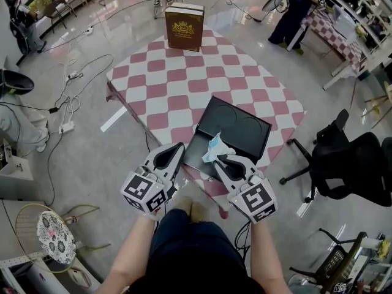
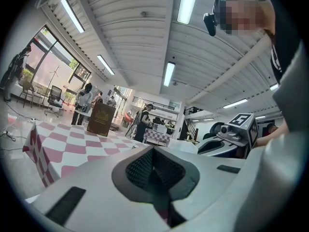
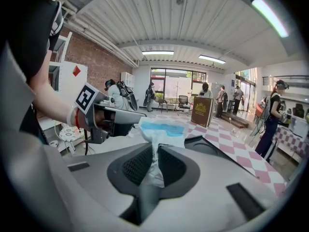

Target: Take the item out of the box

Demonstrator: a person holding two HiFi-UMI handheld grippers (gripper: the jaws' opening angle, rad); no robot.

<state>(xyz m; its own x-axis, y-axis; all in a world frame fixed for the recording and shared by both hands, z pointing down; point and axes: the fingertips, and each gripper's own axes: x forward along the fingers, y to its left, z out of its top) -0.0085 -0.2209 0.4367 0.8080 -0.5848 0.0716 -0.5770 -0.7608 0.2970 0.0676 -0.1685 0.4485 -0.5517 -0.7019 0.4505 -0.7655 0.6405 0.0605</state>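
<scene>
A shallow black box (image 1: pixel 236 127) lies open at the near edge of the pink-and-white checkered table (image 1: pixel 177 84). Over the box's near left corner, my right gripper (image 1: pixel 219 158) is shut on a soft white-and-blue packet (image 1: pixel 214 147). The right gripper view shows the packet (image 3: pixel 161 132) pinched between the pads and fanning out above the right gripper (image 3: pixel 155 153), with the black box (image 3: pixel 212 146) beyond. My left gripper (image 1: pixel 179 147) is shut with nothing in it, just left of the box; the left gripper (image 2: pixel 153 166) shows its pads meeting.
A tall brown box (image 1: pixel 184 27) stands at the table's far edge. A black office chair (image 1: pixel 349 164) is at the right. Cables (image 1: pixel 73 84) trail over the floor on the left. People stand at the back, near another checkered table (image 1: pixel 334 32).
</scene>
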